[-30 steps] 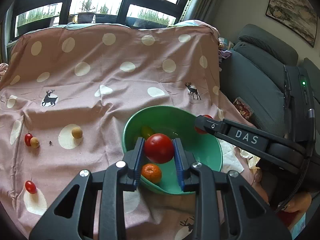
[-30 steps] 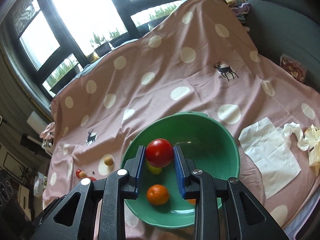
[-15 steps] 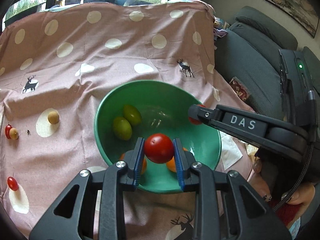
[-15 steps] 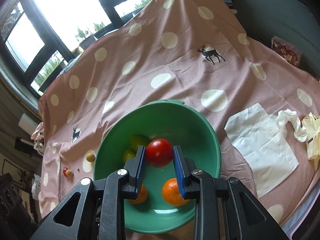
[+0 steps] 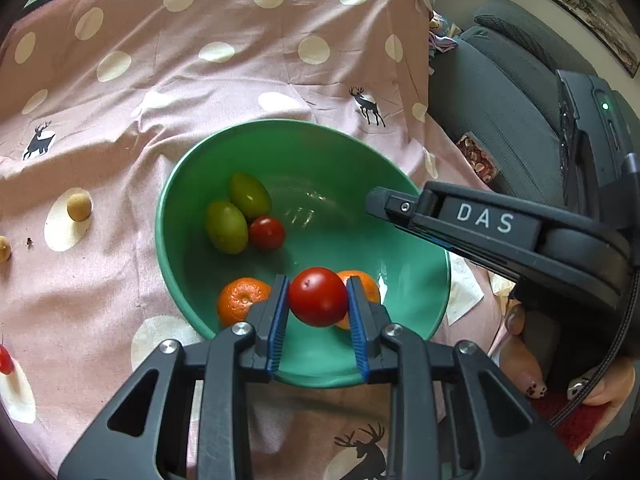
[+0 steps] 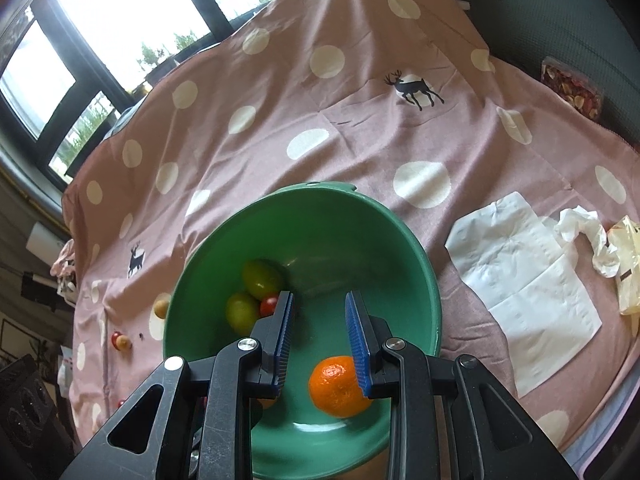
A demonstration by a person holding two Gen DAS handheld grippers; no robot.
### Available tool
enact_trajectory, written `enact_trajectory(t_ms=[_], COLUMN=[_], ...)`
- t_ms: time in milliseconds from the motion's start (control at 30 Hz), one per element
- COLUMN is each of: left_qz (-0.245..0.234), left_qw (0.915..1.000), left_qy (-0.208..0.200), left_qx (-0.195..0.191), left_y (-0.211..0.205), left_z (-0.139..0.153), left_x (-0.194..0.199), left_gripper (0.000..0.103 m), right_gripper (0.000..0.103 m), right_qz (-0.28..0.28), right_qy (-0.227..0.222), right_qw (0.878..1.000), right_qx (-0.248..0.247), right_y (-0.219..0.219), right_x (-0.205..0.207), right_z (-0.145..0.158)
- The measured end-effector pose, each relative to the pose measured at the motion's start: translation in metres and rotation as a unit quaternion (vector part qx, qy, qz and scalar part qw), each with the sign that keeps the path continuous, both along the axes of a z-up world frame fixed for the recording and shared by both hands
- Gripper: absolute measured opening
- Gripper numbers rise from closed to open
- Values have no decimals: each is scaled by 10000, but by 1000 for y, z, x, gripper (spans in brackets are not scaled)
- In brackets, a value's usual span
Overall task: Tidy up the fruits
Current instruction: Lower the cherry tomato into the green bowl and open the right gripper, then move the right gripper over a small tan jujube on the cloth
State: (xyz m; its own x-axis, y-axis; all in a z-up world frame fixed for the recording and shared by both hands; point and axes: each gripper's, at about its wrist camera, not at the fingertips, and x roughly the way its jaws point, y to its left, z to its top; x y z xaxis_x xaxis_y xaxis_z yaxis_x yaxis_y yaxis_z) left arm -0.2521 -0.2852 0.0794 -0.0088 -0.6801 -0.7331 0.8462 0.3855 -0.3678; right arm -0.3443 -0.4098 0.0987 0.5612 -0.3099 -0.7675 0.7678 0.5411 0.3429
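Our right tool hangs over the green bowl, its blue pads apart with nothing between them. An orange lies in the bowl near the right pad. Two green fruits and a small red tomato touch on the bowl's left side. A white napkin lies to the right on the dotted cloth.
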Motion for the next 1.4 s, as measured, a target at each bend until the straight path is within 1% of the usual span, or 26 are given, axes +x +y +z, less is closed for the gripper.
enact_trajectory(t_ms=[300,400,467,567,633,767,833,900,967,1000,1033,1067,1133,1233,1333,1400], left_qz=[-53,-29,0,-6,33,211,374,588,858,993,1141,1278,1553,1956,2536,2736], left_qw=[9999,9999,9999,10000,9999,9993,9987,9972,9945,9930,9913,9895,9855,9778,9626,9580], left_qy=[73,-10,-78,-44,-93,-191,-217,-347,-507,-553,-574,-582,-596,-727,-958,-857], left_qx=[46,97,116,6,-81,-226,-278,-305,-310,-311,-317,-327,-322,-199,-26,34], left_y=[-3,-3,-4,2,8,25,35,47,63,71,81,92,112,144,176,193], left_z=[-3,-3,-2,3,8,20,25,31,36,37,39,40,41,44,39,31], left_x=[-1,-2,-1,1,2,10,18,25,36,42,49,57,73,101,127,142], left_gripper=[28,29,32,39,47,50,52,56,60,61,62,62,66,67,67,67], right_gripper=[30,30,30,30,30,30,30,32,44,47,53,57,58,58,58,58], right_qz=[-29,-54,-66,-70,-61,-44,-21,8,66,104,159,213,347,528,704,854], right_qy=[66,51,-9,-72,-133,-237,-233,-257,-320,-375,-461,-529,-631,-700,-775,-806], right_qw=[10000,10000,10000,9999,9999,9997,9997,9997,9995,9992,9988,9983,9973,9960,9943,9930], right_qx=[9,26,52,45,14,18,10,9,23,48,89,121,149,170,194,159], right_y=[-1,-2,-3,-3,-2,0,1,2,4,5,6,7,11,18,28,36], right_x=[1,1,-1,-2,-3,-3,-1,1,3,4,5,7,11,21,31,40], right_z=[-1,-3,-3,-1,1,4,4,5,6,6,7,8,9,11,13,16])
